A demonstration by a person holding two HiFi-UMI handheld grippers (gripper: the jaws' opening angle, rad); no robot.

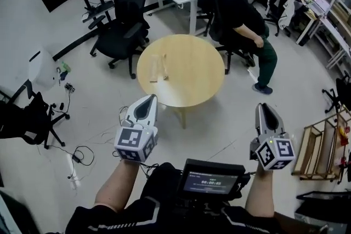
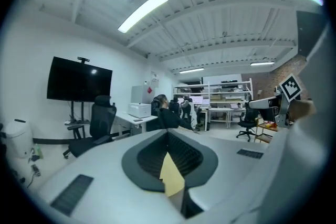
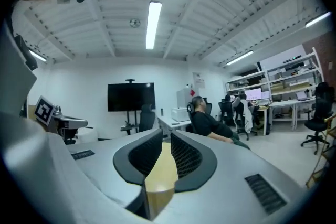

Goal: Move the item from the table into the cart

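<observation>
Edges and clearance: the round table (image 1: pixel 192 76) stands mid-frame in the head view, with bare pale floor (image 1: pixel 219 134) between its near rim and both grippers. A black office chair (image 1: pixel 123 27) is close to its upper-left edge. A seated person (image 1: pixel 238 11) is close to its upper-right edge. The slatted wooden cart (image 1: pixel 317 152) sits at the right border, well apart from the table.

Task item: a pale wooden piece (image 1: pixel 158 67) lies on the left part of the tabletop, untouched.

Grippers: the left gripper (image 1: pixel 148 100) is clenched on nothing, its ribbed black pads meeting. The right gripper (image 1: pixel 262 108) is released, with a narrow gap between its pads and nothing in it.

View differences: only the head view shows the item and the cart. The left gripper (image 2: pixel 168 136) and right gripper (image 3: pixel 164 139) views show ceiling strip lights and far shelving, with only a tan sliver of the table between the jaws. The item cannot be picked out there.

Materials: smooth light wood tabletop, grey moulded gripper shells.
</observation>
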